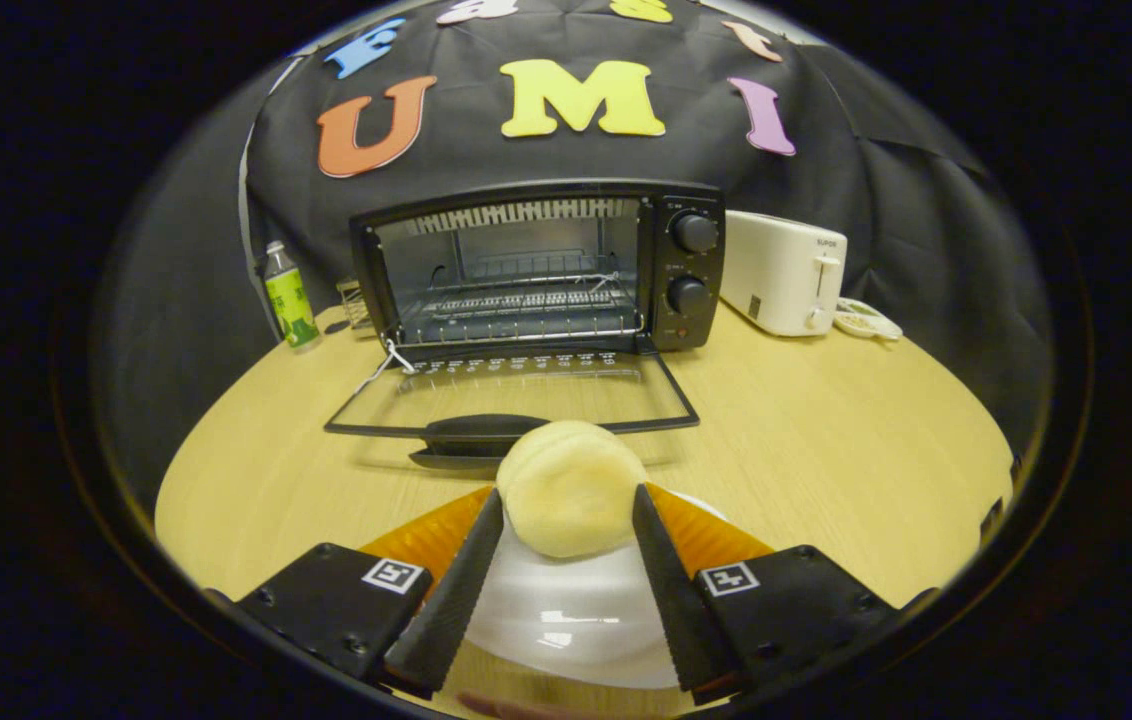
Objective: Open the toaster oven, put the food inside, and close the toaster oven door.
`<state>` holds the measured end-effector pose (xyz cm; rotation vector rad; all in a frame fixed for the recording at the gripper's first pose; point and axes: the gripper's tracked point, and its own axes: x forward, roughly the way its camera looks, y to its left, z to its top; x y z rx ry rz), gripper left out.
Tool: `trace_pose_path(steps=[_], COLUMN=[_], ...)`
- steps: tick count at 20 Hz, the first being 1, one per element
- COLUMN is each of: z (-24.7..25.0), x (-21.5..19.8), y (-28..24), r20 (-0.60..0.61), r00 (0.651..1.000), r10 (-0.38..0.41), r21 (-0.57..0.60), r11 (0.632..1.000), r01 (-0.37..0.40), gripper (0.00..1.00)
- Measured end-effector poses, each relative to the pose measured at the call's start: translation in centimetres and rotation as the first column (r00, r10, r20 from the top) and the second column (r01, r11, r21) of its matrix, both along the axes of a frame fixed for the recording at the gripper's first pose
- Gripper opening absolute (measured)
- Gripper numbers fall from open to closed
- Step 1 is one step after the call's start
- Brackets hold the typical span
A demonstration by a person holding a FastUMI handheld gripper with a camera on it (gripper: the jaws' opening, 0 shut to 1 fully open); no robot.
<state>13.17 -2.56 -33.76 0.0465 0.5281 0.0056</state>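
While the toaster oven (536, 265) sits at the upper centre of the frame with its door (516, 395) already folded flat onto the wooden table (826, 450), the step in hand looks like lifting the food toward the rack. Far left of the oven stands a green-labelled bottle (288, 297). Moving right, the door's dark handle (481, 432) lies just ahead of the fingers. At lower centre the gripper (566, 500) has both fingers pressed against the sides of a pale round bun (571, 487), which sits over a white plate (576, 610). Right of the oven rests a white toaster (784, 272). To do this well, the bun probably wants a light, even squeeze, a lift clear of the handle, and a level path over the door onto the wire rack (526, 305).
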Motion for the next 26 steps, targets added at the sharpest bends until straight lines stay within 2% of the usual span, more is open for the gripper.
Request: trace_pose_path(steps=[1, 3, 4, 7, 11, 13, 17, 22, 24, 26], z=[-0.5, -2.0, -2.1, -1.3, 1.2, 4.1, 7.8, 8.0, 7.6, 8.4], x=[0.4, 1.3, 1.3, 1.9, 1.5, 2.7, 7.9, 16.4, 19.2, 21.8], y=[-0.5, -1.1, -0.4, -1.1, 0.1, 1.6, 4.7, 6.5, 6.6, 7.7], r20=[-0.012, -0.051, -0.071, -0.018, 0.021, 0.083, 0.126, 0.083, 0.063, 0.085], r00=[1.000, 0.999, 0.997, 0.999, 0.998, 0.992, 0.985, 0.994, 0.997, 0.996], r10=[-0.004, 0.004, 0.037, 0.027, 0.063, 0.094, 0.122, 0.068, 0.037, 0.042], r21=[-0.030, -0.051, 0.007, 0.110, 0.129, 0.135, 0.201, 0.323, 0.384, 0.490], r11=[1.000, 0.999, 0.999, 0.994, 0.989, 0.985, 0.969, 0.942, 0.922, 0.868], r01=[0.004, -0.006, -0.036, -0.025, -0.065, -0.105, -0.146, -0.091, -0.058, -0.078], gripper=[0.87, 0.82, 0.80, 0.73, 0.58, 0.57, 0.56, 0.57, 0.59, 0.61])
